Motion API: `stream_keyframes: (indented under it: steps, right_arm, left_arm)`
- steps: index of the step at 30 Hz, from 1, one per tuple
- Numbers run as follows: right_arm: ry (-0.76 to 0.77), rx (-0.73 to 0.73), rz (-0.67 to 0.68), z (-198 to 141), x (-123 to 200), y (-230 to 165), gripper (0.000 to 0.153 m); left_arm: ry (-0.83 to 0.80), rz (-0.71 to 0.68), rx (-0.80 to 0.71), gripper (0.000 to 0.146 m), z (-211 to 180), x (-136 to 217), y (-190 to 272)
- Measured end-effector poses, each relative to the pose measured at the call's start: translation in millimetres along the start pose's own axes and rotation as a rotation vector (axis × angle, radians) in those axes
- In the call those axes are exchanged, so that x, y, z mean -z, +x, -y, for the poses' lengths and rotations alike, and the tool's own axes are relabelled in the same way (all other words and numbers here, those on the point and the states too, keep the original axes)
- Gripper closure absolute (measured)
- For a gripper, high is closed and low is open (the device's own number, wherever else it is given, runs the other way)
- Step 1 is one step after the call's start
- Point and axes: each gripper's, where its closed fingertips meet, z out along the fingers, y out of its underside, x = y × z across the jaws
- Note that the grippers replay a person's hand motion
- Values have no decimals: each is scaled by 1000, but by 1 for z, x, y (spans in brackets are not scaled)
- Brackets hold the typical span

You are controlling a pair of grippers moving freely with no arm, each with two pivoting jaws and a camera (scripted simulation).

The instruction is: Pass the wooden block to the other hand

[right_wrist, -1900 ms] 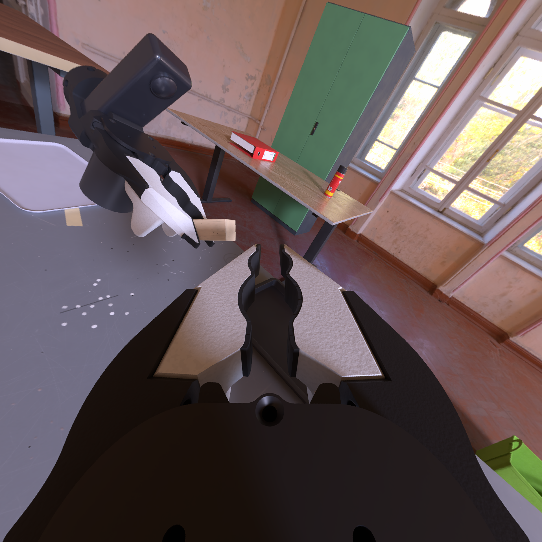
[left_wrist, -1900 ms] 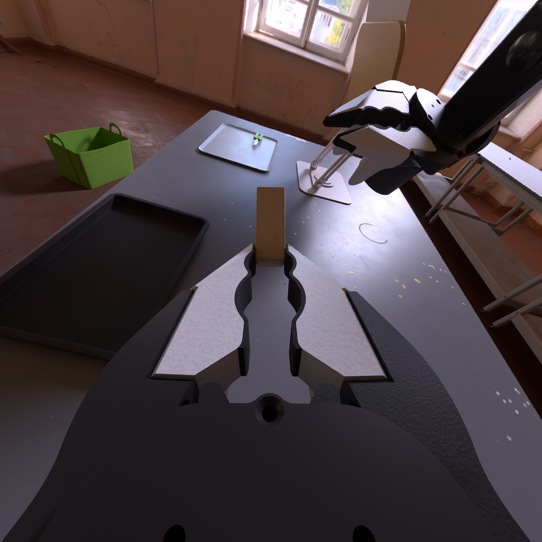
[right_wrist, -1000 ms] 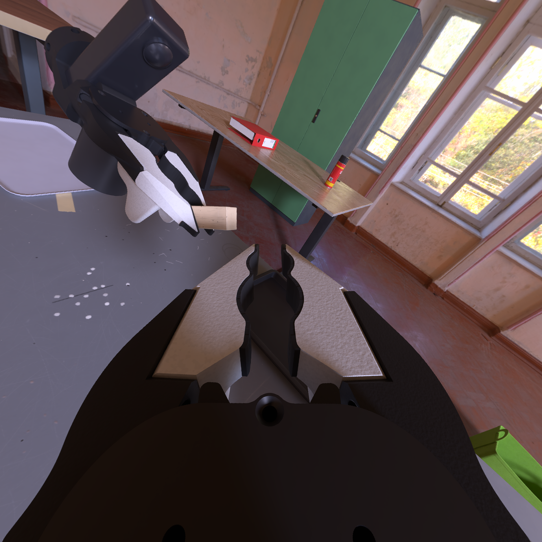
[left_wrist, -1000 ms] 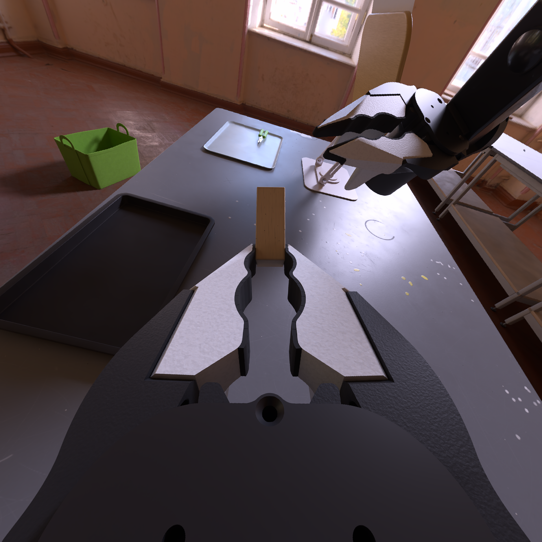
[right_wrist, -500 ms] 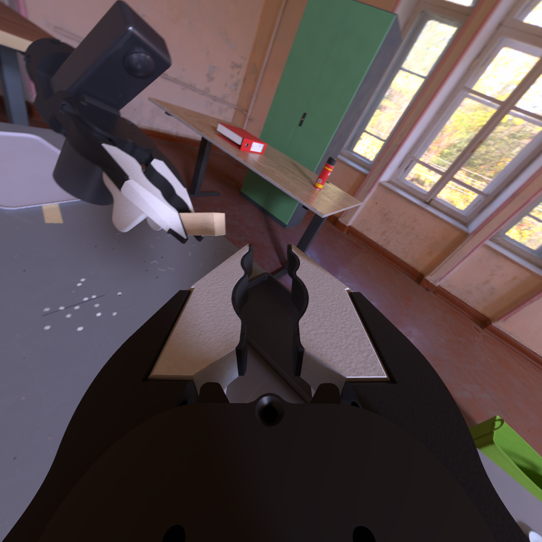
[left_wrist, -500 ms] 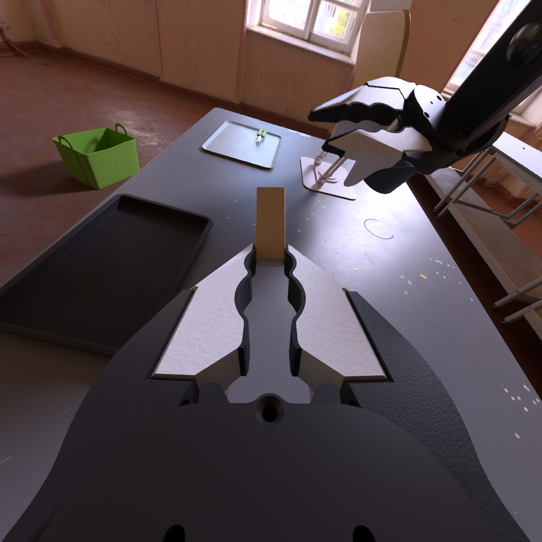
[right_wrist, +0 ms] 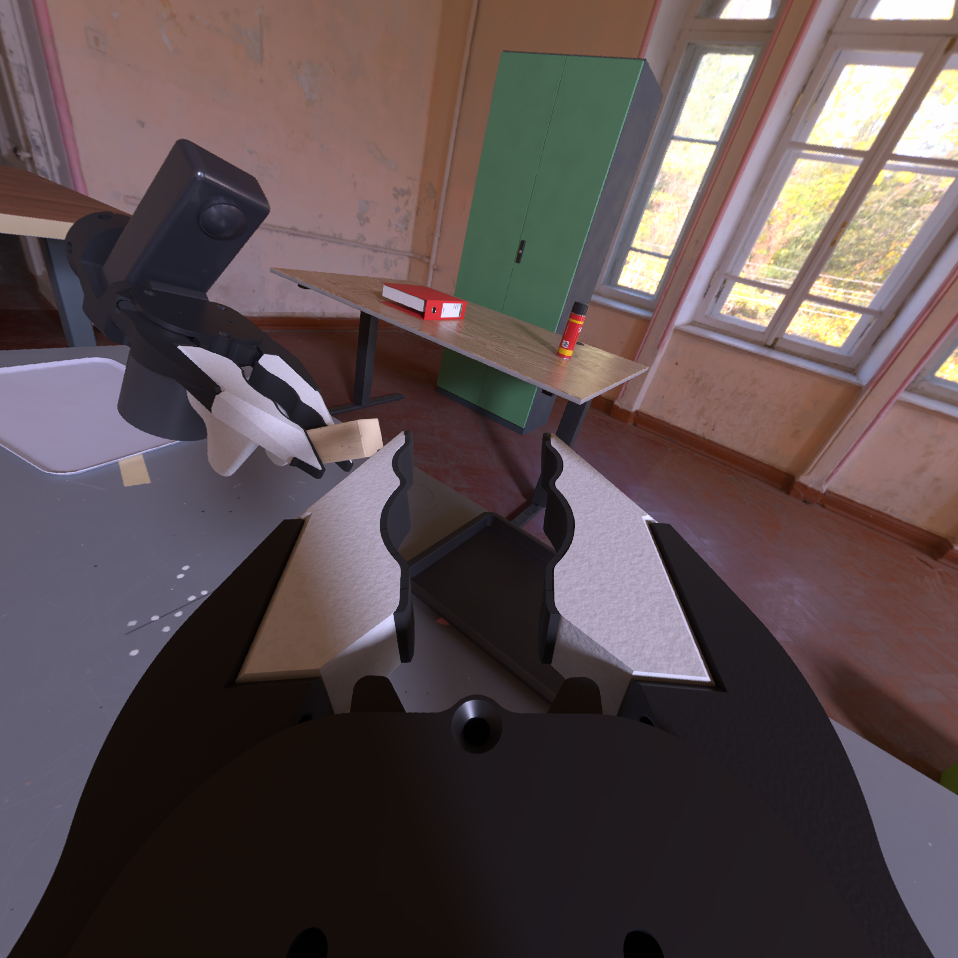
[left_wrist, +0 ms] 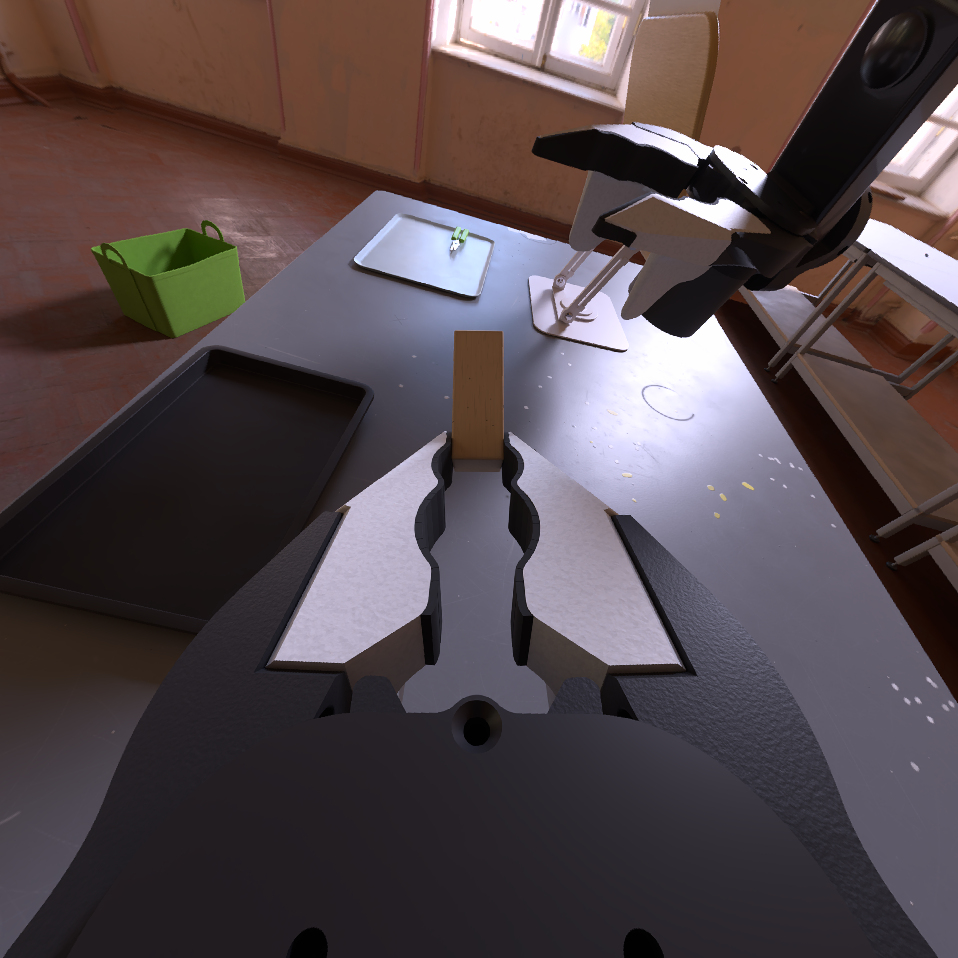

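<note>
The wooden block (left_wrist: 478,394) is a light oblong bar that sticks out forward from my left gripper (left_wrist: 478,447), which is shut on its near end above the grey table (left_wrist: 622,518). My right gripper (left_wrist: 570,186) hangs open at the upper right of the left wrist view, apart from the block. In the right wrist view my right gripper (right_wrist: 476,439) has its jaws spread wide and empty. There the left gripper (right_wrist: 311,459) holds the block (right_wrist: 347,440) just left of my right gripper's left fingertip, outside the jaws.
A black tray (left_wrist: 181,466) lies at the left, a silver tray (left_wrist: 425,269) with a small green tool (left_wrist: 459,239) farther back, and a white stand base (left_wrist: 575,319) beside it. A green basket (left_wrist: 171,280) sits on the floor. A desk (right_wrist: 518,342) and green cabinet (right_wrist: 539,233) stand behind.
My right gripper has opened its jaws wide and turned, and the block now sits close to its left fingertip. My left gripper keeps its hold on the block.
</note>
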Motion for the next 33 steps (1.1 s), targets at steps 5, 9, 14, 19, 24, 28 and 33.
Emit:
stream_keyframes:
  steps: [5, 9, 14, 19, 24, 28, 33]
  right_arm:
    - [-14, -9, 8, -4, -2, 0, 103]
    - [-29, -1, 16, -7, -3, -2, 103]
    - [-35, 2, 18, -8, -4, -3, 102]
    - [-25, 11, 20, -7, -4, -2, 102]
    - [-27, 38, 15, -6, -4, -4, 101]
    - [-26, 48, 11, -5, -3, -4, 101]
    - [-27, 46, 11, -6, -3, -4, 101]
  left_arm:
    - [-1, 0, 3, 128, -1, 0, -1]
    - [-2, -2, 8, 128, -1, 0, -1]
    - [-7, 1, 4, 128, -2, -1, -1]
    - [-15, 7, 2, 128, -3, -2, -2]
    - [-21, 5, -1, 128, -4, -3, -2]
    - [-25, 9, -3, 128, -5, -4, -2]
    - [-24, 10, -4, 128, -5, -3, -2]
